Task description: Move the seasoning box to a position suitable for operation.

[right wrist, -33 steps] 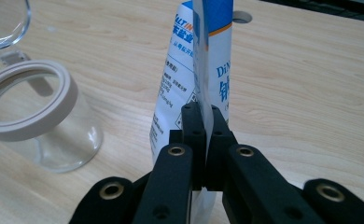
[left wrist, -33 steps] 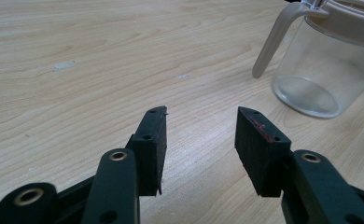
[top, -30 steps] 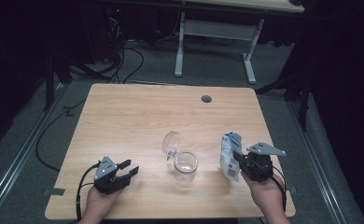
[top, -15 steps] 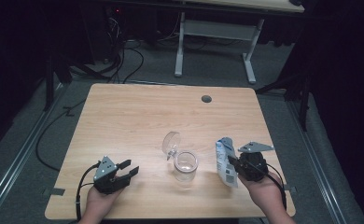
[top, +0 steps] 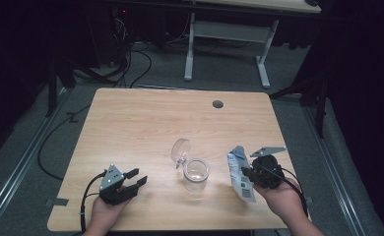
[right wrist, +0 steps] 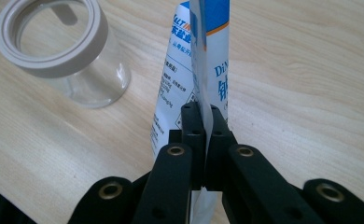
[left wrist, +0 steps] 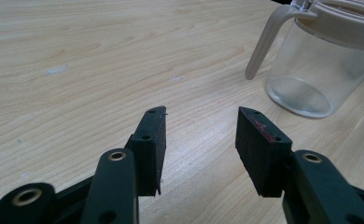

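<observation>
Blue-and-white pouch (top: pixel 240 173) is clamped by its edge seam in the right gripper (top: pixel 251 173), held upright just right of the open glass jar (top: pixel 195 173), presumably for pouring. Left gripper (top: pixel 137 179) rests near-left on the table (top: pixel 145 123), jaws apart and empty.

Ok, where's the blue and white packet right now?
In the high view the packet is at the table's near right, clamped in the right tool, just right of the open glass jar.

On the table (top: pixel 145 123), the jar (top: pixel 196 173) stands between the left gripper (top: pixel 136 178) and the packet (top: pixel 239 173).
</observation>
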A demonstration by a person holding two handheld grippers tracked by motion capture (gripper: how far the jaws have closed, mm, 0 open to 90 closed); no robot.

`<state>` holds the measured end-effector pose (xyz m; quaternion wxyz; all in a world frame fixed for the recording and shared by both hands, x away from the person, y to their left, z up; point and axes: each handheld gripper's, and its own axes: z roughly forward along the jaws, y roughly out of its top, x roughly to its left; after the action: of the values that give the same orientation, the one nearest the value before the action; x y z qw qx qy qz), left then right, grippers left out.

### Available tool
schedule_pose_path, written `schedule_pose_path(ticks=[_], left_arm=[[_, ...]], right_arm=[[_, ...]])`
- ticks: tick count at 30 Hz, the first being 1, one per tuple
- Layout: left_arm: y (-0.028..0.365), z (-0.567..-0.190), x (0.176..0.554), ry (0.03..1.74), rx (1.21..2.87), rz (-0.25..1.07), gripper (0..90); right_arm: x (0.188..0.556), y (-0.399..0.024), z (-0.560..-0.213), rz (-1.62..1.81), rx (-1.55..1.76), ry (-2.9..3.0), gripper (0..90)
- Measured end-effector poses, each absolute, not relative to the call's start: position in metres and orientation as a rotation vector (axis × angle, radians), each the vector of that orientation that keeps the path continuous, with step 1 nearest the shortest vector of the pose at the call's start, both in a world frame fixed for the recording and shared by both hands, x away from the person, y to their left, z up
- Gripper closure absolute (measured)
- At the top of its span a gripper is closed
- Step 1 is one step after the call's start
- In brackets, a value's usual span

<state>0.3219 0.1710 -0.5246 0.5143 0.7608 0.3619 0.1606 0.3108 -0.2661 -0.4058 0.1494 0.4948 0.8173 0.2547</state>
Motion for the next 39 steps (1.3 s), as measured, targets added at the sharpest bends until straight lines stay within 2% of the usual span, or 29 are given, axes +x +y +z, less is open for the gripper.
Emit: schedule_pose_path(ticks=[39], left_arm=[[0.168,-0.524,0.319,0.852,1.846,0.385,51.7]], right_arm=[[0.324,-0.250,-0.393,0.404,1.437,2.561,90.0]])
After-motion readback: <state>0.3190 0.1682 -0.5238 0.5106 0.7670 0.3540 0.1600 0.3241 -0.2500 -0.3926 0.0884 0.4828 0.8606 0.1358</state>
